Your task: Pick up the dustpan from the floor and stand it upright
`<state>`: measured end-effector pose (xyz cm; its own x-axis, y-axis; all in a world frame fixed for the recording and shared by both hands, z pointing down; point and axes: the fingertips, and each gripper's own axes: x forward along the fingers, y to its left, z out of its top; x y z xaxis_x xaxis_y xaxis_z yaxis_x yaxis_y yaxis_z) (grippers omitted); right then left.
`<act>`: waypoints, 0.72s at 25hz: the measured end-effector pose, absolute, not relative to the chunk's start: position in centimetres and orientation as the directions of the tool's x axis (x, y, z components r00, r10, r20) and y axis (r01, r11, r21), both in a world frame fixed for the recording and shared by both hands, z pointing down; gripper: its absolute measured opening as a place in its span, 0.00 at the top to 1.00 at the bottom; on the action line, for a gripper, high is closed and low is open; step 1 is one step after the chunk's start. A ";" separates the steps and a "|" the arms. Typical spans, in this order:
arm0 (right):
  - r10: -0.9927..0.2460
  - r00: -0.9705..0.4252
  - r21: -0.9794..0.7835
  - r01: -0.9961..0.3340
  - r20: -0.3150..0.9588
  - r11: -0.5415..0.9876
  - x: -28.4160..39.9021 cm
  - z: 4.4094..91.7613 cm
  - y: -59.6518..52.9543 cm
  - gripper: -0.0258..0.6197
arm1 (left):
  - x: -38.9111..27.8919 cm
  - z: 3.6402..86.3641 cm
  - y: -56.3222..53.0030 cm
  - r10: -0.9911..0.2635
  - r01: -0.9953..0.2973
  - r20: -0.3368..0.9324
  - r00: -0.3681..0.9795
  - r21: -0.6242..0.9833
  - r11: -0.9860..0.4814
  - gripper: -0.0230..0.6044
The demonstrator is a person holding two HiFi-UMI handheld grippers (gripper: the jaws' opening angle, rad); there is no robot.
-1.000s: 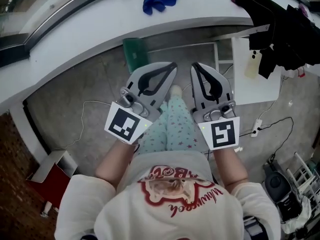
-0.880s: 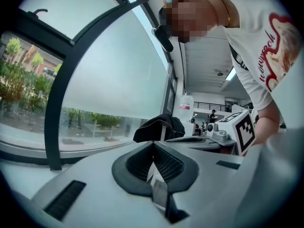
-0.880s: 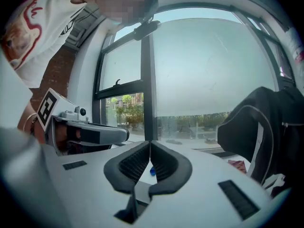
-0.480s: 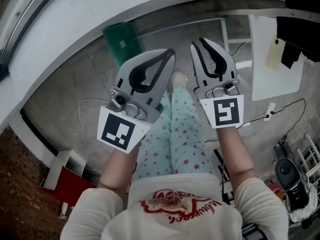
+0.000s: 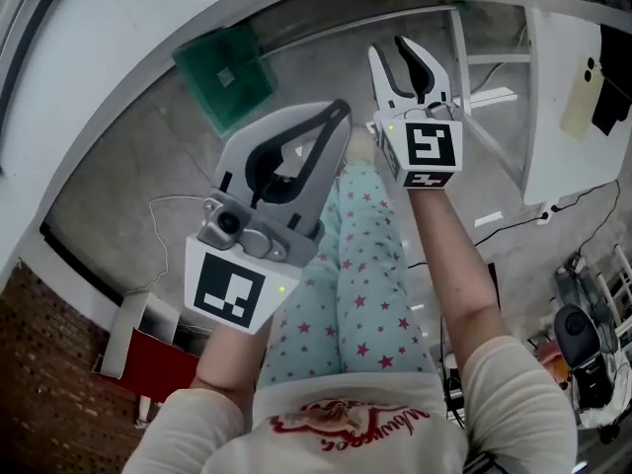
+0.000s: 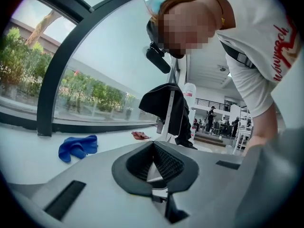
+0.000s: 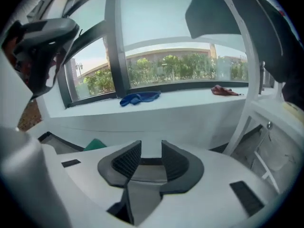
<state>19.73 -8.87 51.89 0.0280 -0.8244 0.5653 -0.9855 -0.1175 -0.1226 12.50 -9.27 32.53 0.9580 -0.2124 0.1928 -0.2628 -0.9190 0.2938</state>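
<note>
head view, change: both tongs lower than a second ago, floor (image 5: 148,166) closer; right tongs (image 5: 400,59) now reached out ahead of left tongs (image 5: 328,124)
head view, right tongs: jaws just been opening, now a medium gap, nothing between
head view, left tongs: tips together, empty
head view, dustpan: green (image 5: 222,75), on floor under ledge (image 5: 99,52), ahead-left of left tongs, well apart from both; has drifted left in view
meaning for task: looks like the reach-down step, right tongs probably readied for the grab; nothing picked yet, dustpan not yet stood upright
head view, floor: grey concrete; thin cable (image 5: 163,205) left of left tongs; red box (image 5: 148,363) behind-left; white rack (image 5: 494,77) right of right tongs; legs (image 5: 360,265) below, between the two
left gripper view, jaws: pads meet at the tip, nothing gripped
left gripper view, room: white ledge beyond tips; blue cloth (image 6: 78,148) left of tips, red cloth (image 6: 140,135) ahead; black garment (image 6: 166,106) hanging ahead; window (image 6: 28,80) with trees at left; dustpan not in view
right gripper view, jaws: pads apart, gap clear
right gripper view, dustpan: green corner low left of jaws, not touching
right gripper view, room: ledge ahead with both cloths, window and trees behind, rack leg at right
</note>
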 end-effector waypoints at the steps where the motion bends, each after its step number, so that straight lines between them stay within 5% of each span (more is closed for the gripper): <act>1: -0.817 0.035 -0.140 -0.980 0.576 -0.140 20.0 53.2 -9.0 0.76 | 12.5 33.1 -9.2 -0.209 -0.262 0.200 0.957 0.294 -0.919 0.93; 18: -0.648 0.195 -0.237 -0.822 0.736 -0.517 26.4 70.7 -7.5 0.73 | 13.5 41.9 -9.1 -0.208 -0.280 0.273 0.939 0.262 -0.924 0.93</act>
